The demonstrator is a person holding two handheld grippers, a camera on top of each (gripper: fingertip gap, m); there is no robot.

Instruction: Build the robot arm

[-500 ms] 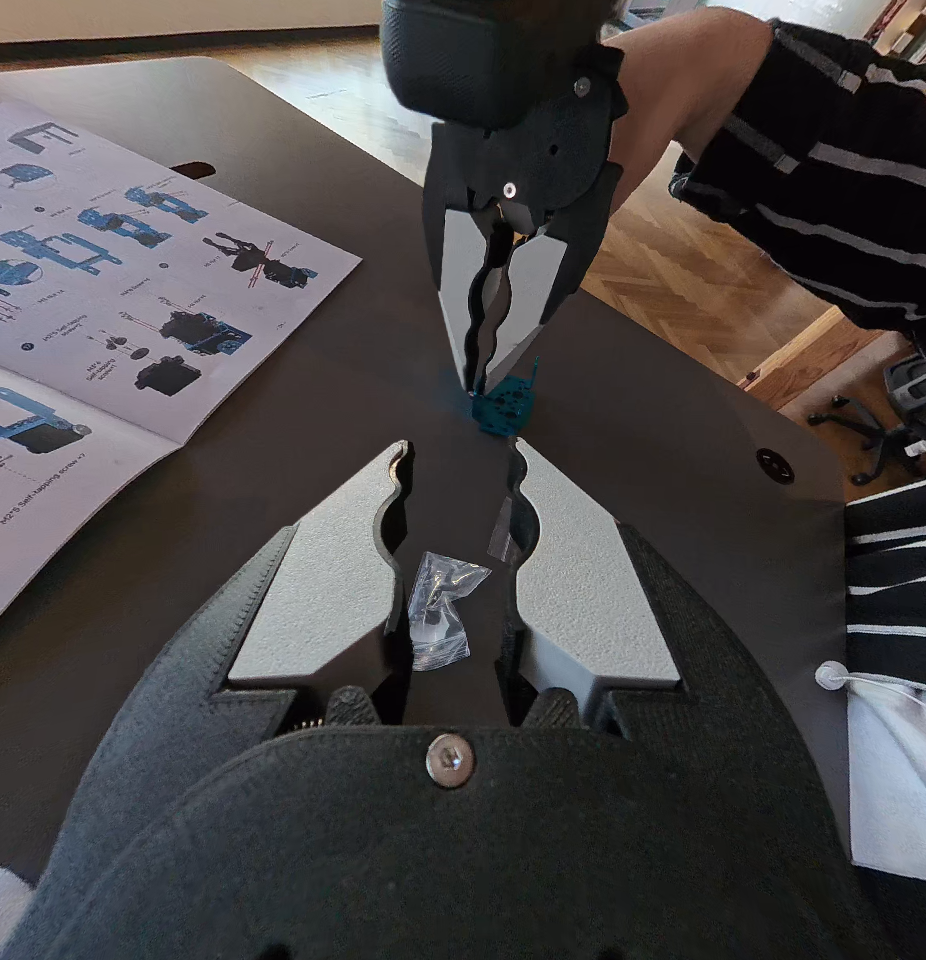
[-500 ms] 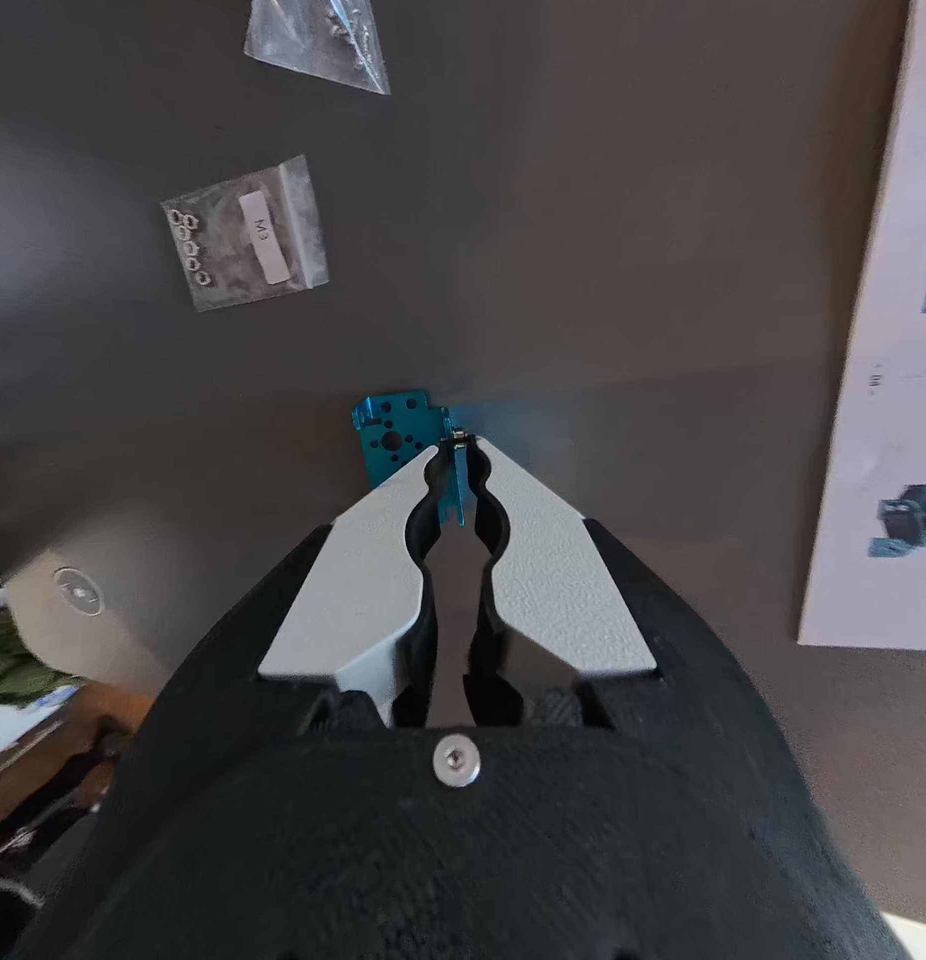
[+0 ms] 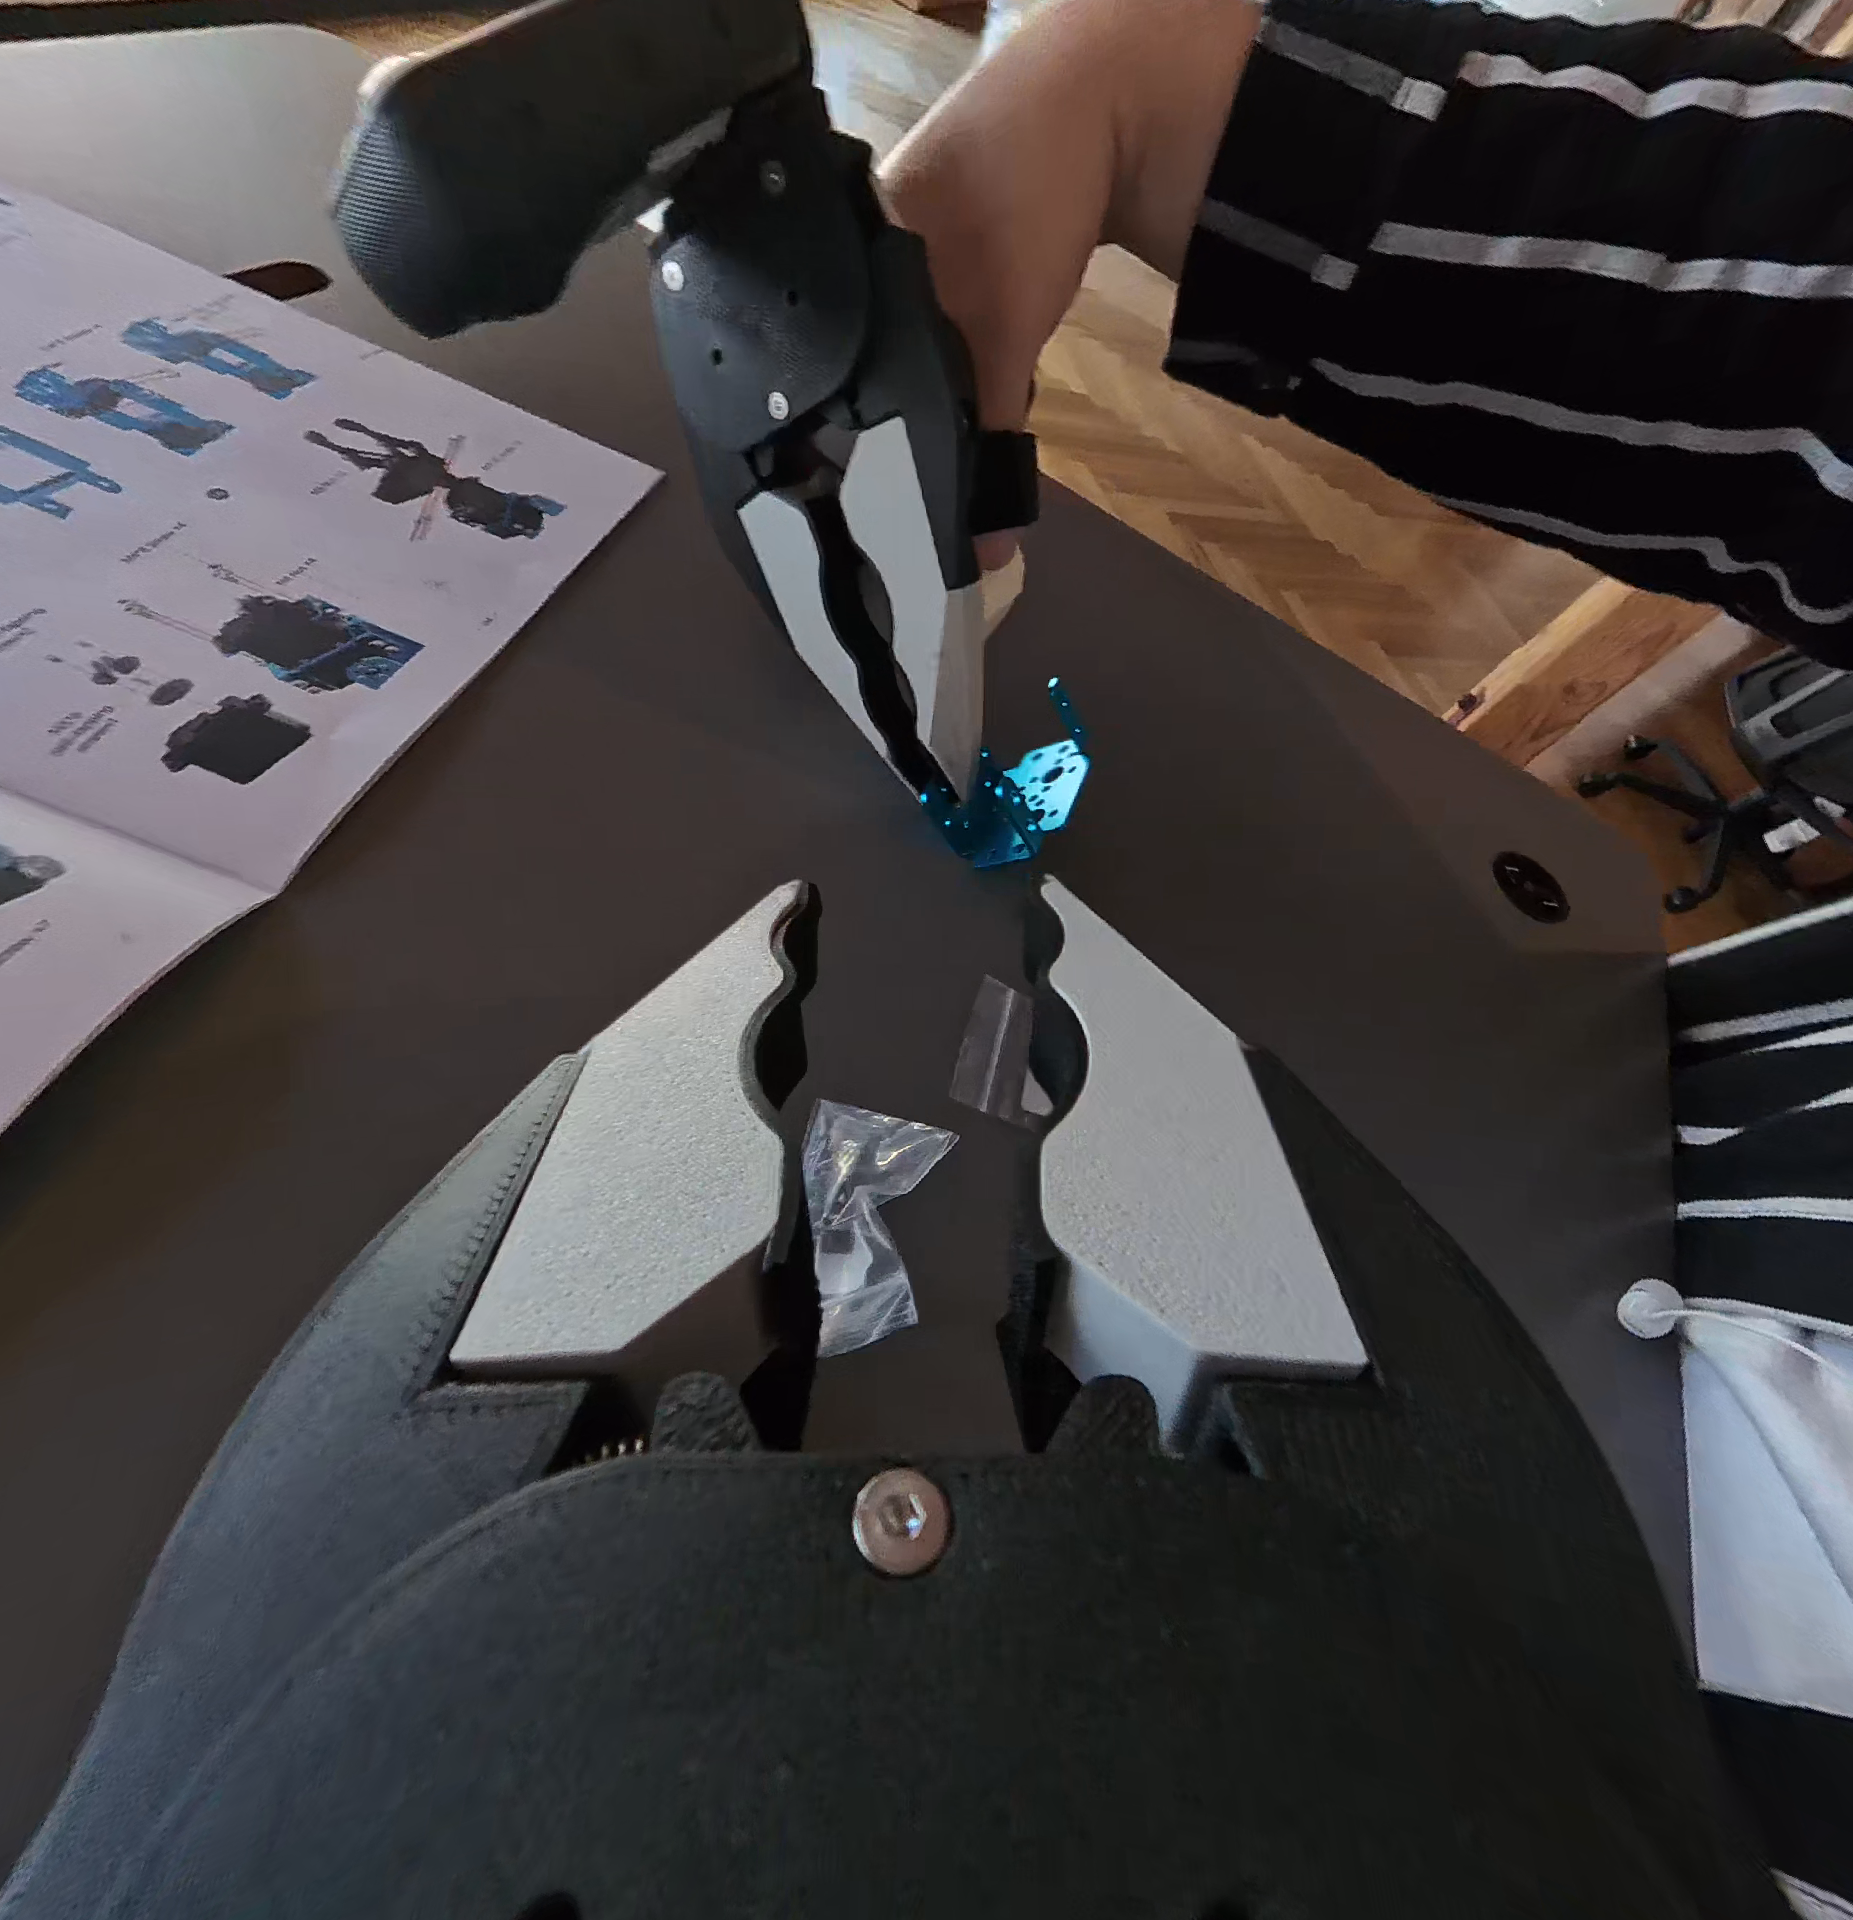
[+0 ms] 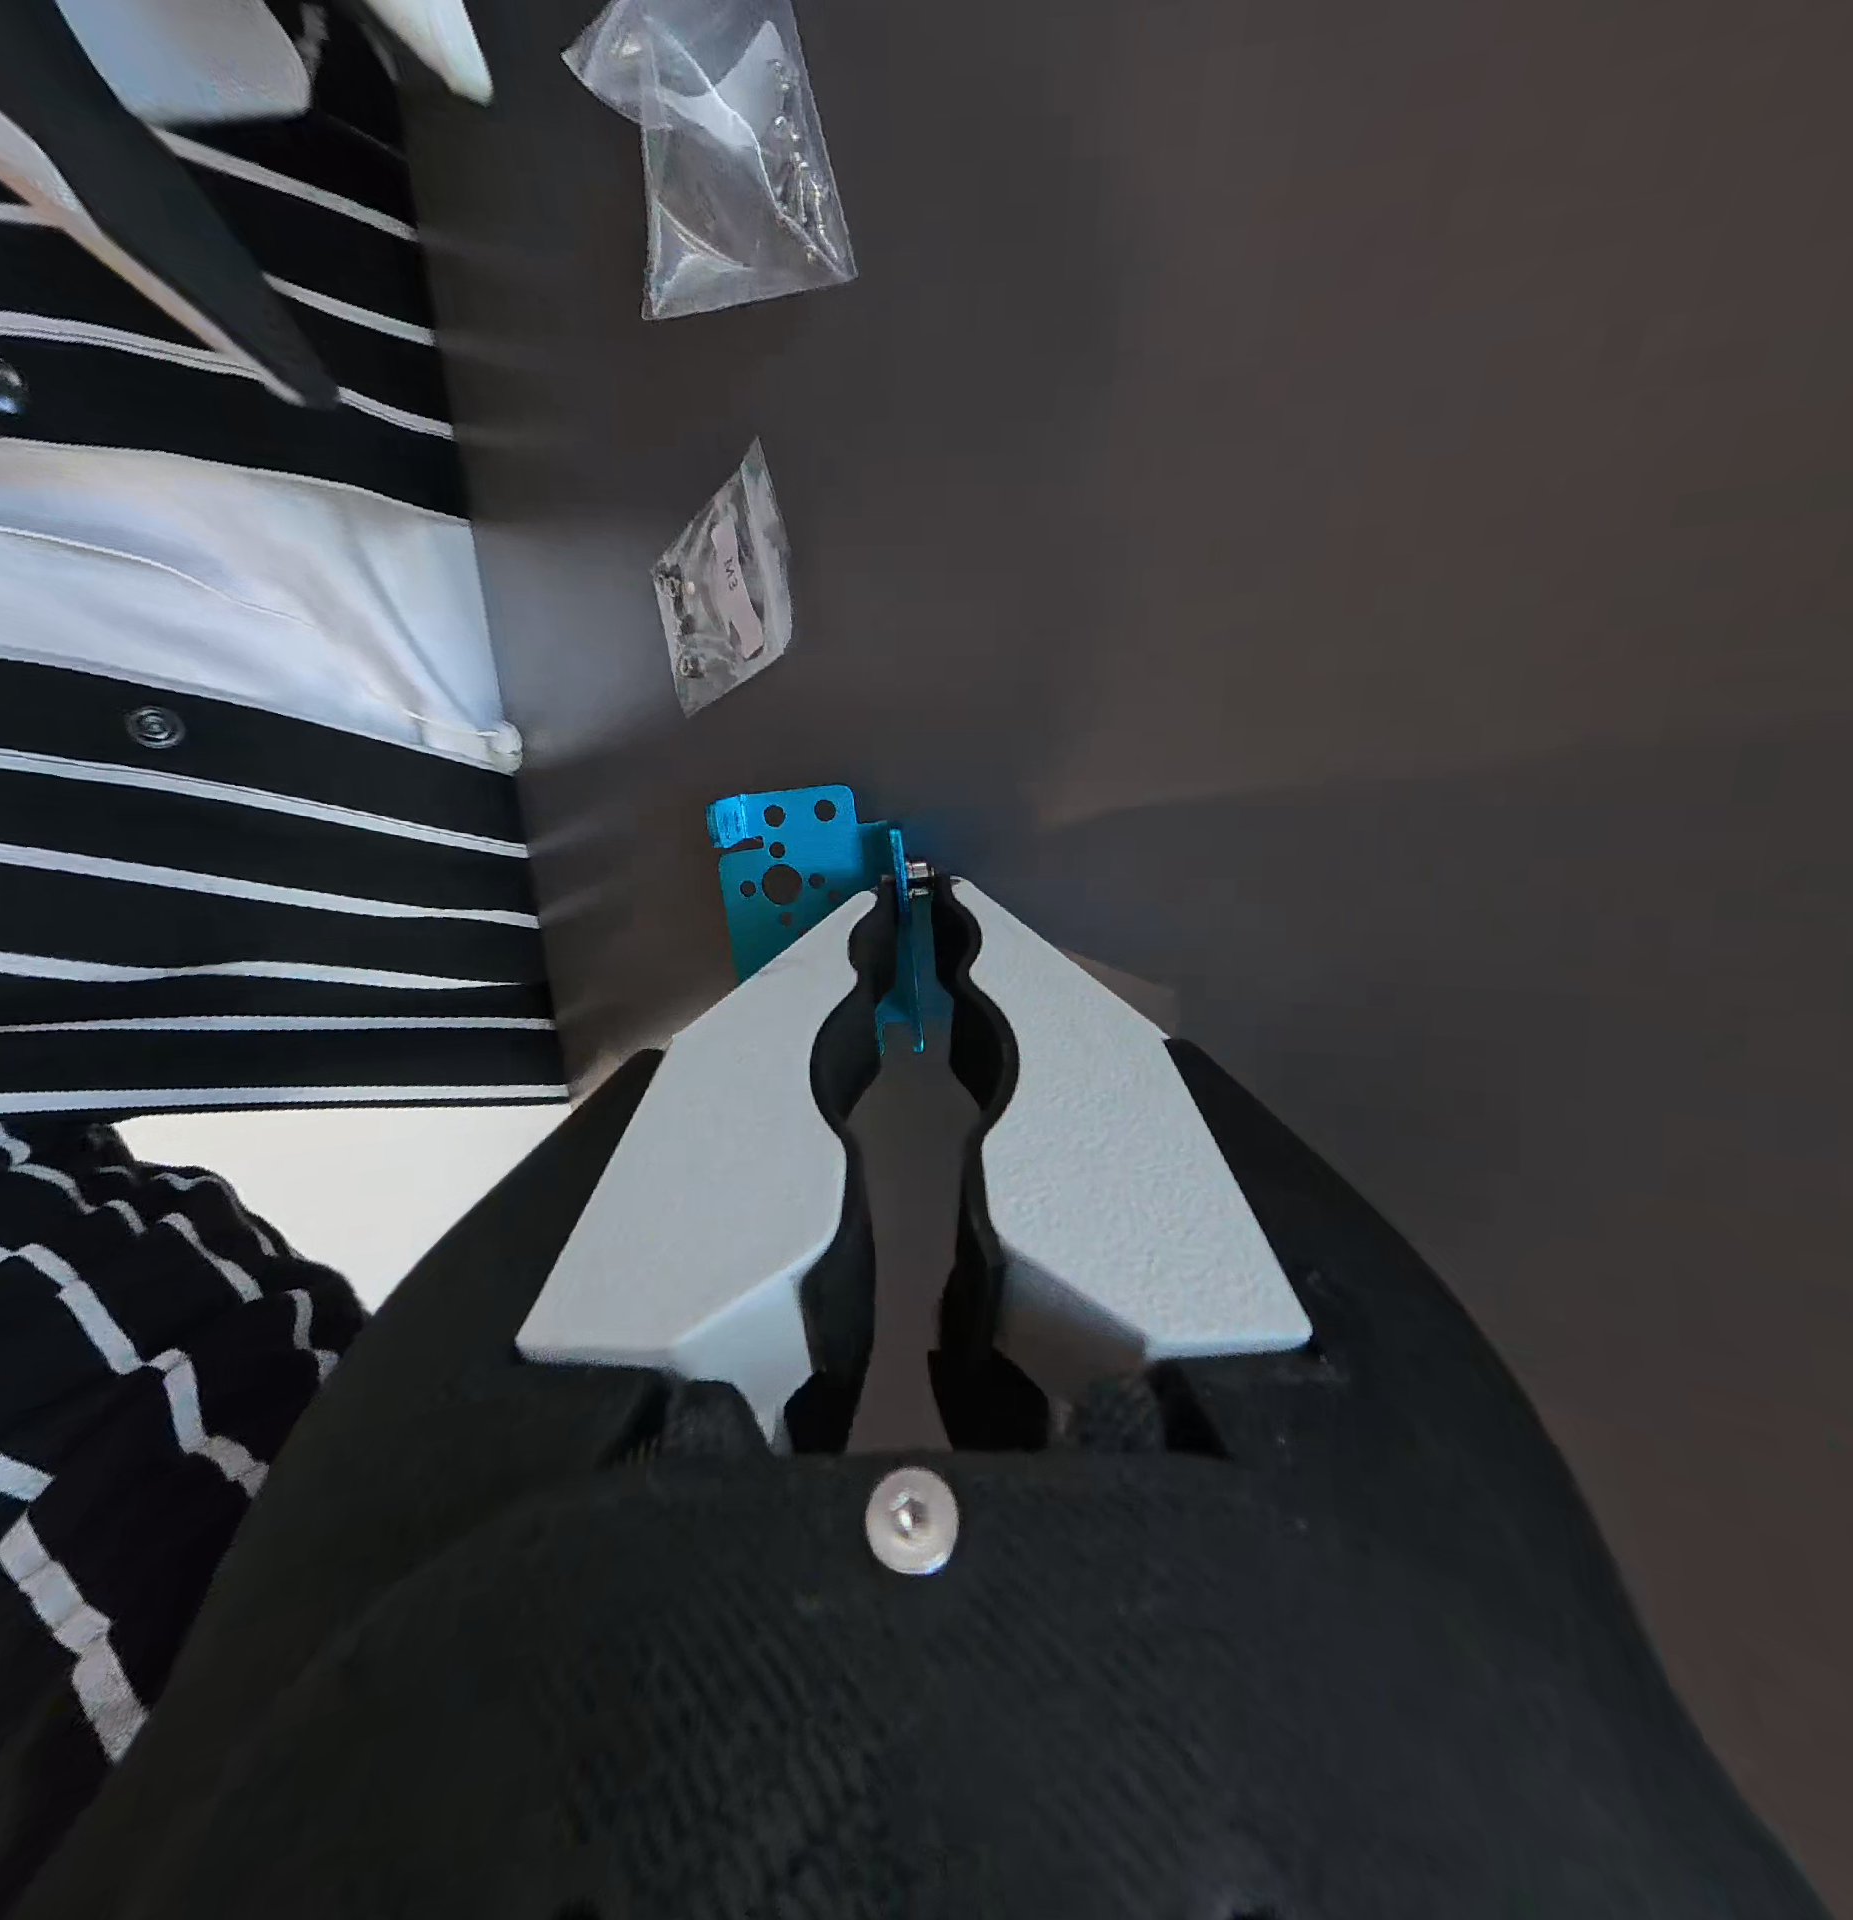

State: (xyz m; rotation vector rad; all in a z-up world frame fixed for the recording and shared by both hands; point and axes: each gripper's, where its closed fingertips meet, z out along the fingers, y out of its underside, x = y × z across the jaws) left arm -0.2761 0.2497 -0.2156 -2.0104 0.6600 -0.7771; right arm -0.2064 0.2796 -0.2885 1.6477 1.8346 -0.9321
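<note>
A blue metal bracket (image 4: 782, 883) with round holes stands on the dark table (image 4: 1421, 520). My right gripper (image 4: 917, 888) is shut on the bracket's upright flange, where a small screw (image 4: 917, 871) sits. In the left wrist view the right gripper (image 3: 948, 774) points down onto the bracket (image 3: 1041, 784), held by a hand. My left gripper (image 3: 922, 899) is open and empty, hovering just short of the bracket. A clear bag of small parts (image 3: 865, 1216) lies on the table between its fingers.
An open instruction booklet (image 3: 226, 582) lies at the left. Two clear bags lie beyond the bracket: one with nuts (image 4: 724, 587), one with screws (image 4: 740, 171). A person in a striped top (image 4: 205, 831) sits at the table's edge. A round grommet (image 3: 1530, 883) is at the right. My right fingertips sit around 11 centimetres from my left ones.
The right gripper has tilted and turned with the bracket in it, so the bracket now stands more to the right. The left gripper stays open over the clear bag.
</note>
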